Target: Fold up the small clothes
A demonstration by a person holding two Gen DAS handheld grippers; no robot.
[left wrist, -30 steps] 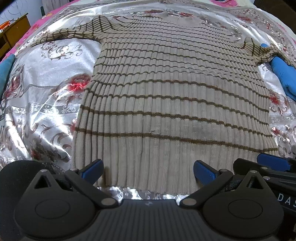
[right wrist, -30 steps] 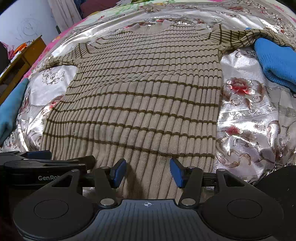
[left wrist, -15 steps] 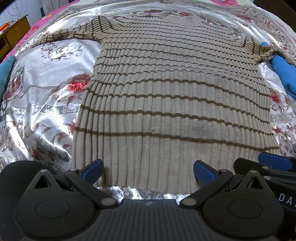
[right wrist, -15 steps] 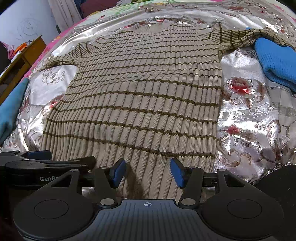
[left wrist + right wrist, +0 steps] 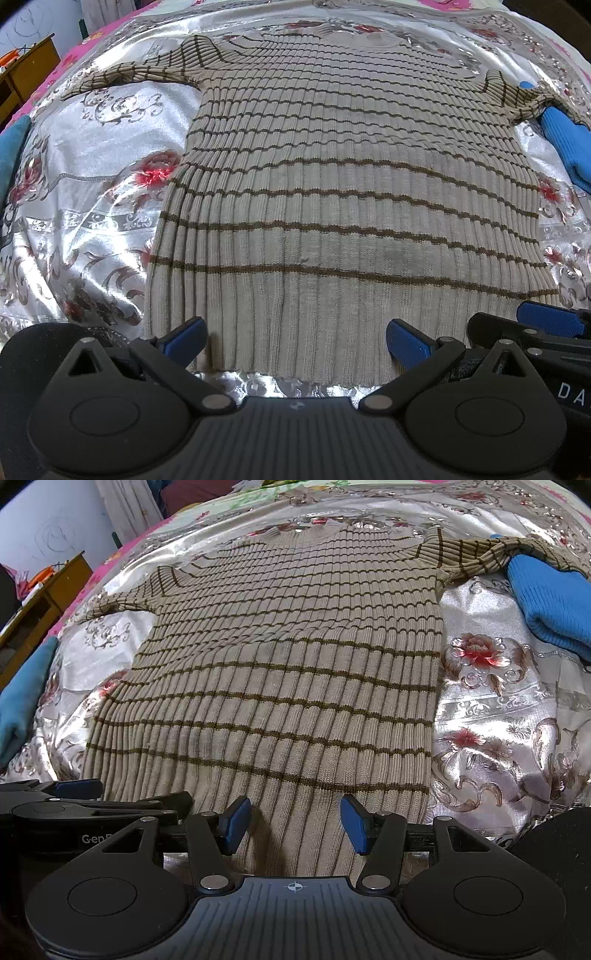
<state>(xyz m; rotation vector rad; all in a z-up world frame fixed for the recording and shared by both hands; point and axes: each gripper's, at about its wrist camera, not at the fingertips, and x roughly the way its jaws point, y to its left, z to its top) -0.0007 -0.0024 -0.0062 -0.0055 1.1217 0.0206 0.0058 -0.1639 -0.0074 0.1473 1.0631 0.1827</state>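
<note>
Two grippers, the left gripper (image 5: pixel 295 339) and right gripper (image 5: pixel 293 823), hover with jaws apart, holding nothing, over the hem of one striped sweater (image 5: pixel 332 192). It lies flat on the satin bedspread (image 5: pixel 92 166), lengthwise, collar far. Two blue garments (image 5: pixel 550 602) flank it. Nothing has shifted since earlier.

Black ribbed gripper (image 5: pixel 295 825) bodies, blue pads (image 5: pixel 234 823), partly legible white lettering.
</note>
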